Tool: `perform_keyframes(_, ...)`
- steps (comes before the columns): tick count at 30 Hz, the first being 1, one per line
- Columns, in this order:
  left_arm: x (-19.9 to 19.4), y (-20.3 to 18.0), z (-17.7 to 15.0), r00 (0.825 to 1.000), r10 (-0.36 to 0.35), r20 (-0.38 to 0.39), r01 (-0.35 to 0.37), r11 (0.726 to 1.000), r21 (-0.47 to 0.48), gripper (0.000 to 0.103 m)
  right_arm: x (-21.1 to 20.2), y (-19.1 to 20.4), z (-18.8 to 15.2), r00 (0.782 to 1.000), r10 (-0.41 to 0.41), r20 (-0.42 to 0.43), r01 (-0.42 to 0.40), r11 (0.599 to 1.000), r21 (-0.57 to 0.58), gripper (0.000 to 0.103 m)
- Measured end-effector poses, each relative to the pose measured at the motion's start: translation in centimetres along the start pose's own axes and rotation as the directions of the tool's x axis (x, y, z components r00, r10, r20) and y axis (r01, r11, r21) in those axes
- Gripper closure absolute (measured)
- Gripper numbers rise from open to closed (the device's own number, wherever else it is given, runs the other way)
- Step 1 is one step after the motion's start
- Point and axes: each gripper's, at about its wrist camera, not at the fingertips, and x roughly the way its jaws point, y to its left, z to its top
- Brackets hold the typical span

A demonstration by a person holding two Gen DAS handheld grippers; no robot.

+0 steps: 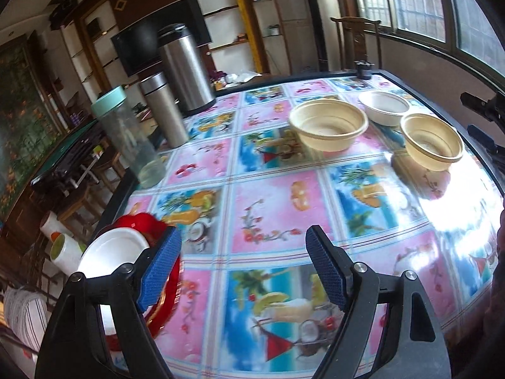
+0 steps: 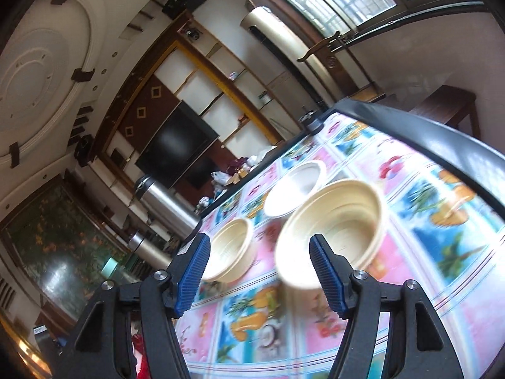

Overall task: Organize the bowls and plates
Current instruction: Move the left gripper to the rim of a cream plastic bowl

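- The left tongs (image 1: 243,268) are spread wide with nothing between the blue pads, above the patterned table (image 1: 268,208).
- Just beside the left pad (image 1: 161,271), at the table's near-left edge, sits a red plate (image 1: 142,224) with a white plate (image 1: 110,252) on it; the pad overlaps them in view, and I cannot tell if it touches.
- Ahead of the left tongs, well apart, are three bowls: a large cream bowl (image 1: 328,126), a smaller cream bowl (image 1: 430,145) to its right, and a white bowl (image 1: 383,107) behind and between them.
- Ahead to the left stand a big steel flask (image 1: 184,66), a slim steel flask (image 1: 164,110) and a clear jar (image 1: 129,135) with a mint lid.
- The right tongs (image 2: 258,268) are also spread wide and empty, tilted over the table (image 2: 410,252).
- A cream bowl (image 2: 334,227) sits just ahead of the right pad (image 2: 328,274); its near rim lies between the pads in view, blurred.
- Another cream bowl (image 2: 230,252) lies just ahead of the left pad (image 2: 192,271), with the white bowl (image 2: 296,189) farther off.
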Motion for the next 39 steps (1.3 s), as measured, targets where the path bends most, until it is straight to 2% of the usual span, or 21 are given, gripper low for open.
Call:
perform_keyframes(7, 0.2, -4.6, 2.4, 0.998, -0.058, 0.019, 0.056, 0.996, 0.075, 0.021, -0.6, -3.7, 2.5, 0.997, -0.074, 0.017, 0.073, 0.997, 0.019, 0.034)
perform_keyframes(14, 0.8, -8.7, 5.0, 0.994, -0.107, 0.037, 0.101, 0.985, 0.137, 0.021, 0.3, -6.8, 4.5, 0.993, -0.120, -0.012, 0.121, 0.992, 0.039, 0.034)
perform_keyframes(16, 1.7, -9.8, 5.9, 0.992, -0.127, 0.023, 0.122, 0.981, 0.149, 0.021, 0.7, -7.8, 4.9, 0.993, -0.117, -0.034, 0.120, 0.990, 0.078, 0.034)
perform_keyframes(19, 3.7, -10.8, 7.4, 0.982, -0.185, -0.041, 0.189, 0.975, 0.119, 0.022, 1.0, -9.4, 5.1, 0.994, -0.086, -0.060, 0.095, 0.982, 0.160, 0.034)
perform_keyframes(22, 5.8, -11.3, 8.8, 0.954, -0.274, -0.121, 0.281, 0.959, 0.044, 0.022, 1.2, -10.6, 5.1, 0.993, -0.096, -0.074, 0.110, 0.973, 0.202, 0.034)
perform_keyframes(26, 8.6, -11.4, 10.5, 0.891, -0.399, -0.215, 0.386, 0.917, -0.101, 0.022, 2.0, -11.4, 5.0, 0.990, -0.076, -0.115, 0.102, 0.966, 0.236, 0.034)
perform_keyframes(28, 9.7, -11.8, 11.4, 0.861, -0.449, -0.240, 0.423, 0.893, -0.154, 0.022, 2.5, -11.5, 4.8, 0.988, -0.056, -0.143, 0.090, 0.966, 0.244, 0.034)
perform_keyframes(31, 11.0, -12.6, 12.4, 0.833, -0.478, -0.278, 0.438, 0.877, -0.196, 0.022, 3.0, -11.4, 4.4, 0.985, -0.026, -0.168, 0.071, 0.962, 0.263, 0.034)
perform_keyframes(32, 11.5, -13.0, 12.7, 0.817, -0.496, -0.296, 0.449, 0.868, -0.215, 0.022, 3.2, -11.6, 4.3, 0.985, -0.016, -0.174, 0.064, 0.960, 0.274, 0.034)
perform_keyframes(36, 13.1, -14.5, 12.9, 0.781, -0.517, -0.350, 0.454, 0.855, -0.251, 0.022, 3.9, -12.3, 3.9, 0.980, 0.028, -0.199, 0.039, 0.944, 0.329, 0.036)
perform_keyframes(37, 13.3, -14.8, 12.9, 0.775, -0.521, -0.358, 0.454, 0.853, -0.257, 0.022, 4.0, -12.4, 3.9, 0.979, 0.034, -0.201, 0.036, 0.941, 0.336, 0.037)
perform_keyframes(39, 13.8, -15.4, 12.9, 0.775, -0.516, -0.365, 0.447, 0.856, -0.260, 0.022, 4.2, -12.5, 3.7, 0.978, 0.038, -0.205, 0.036, 0.937, 0.346, 0.040)
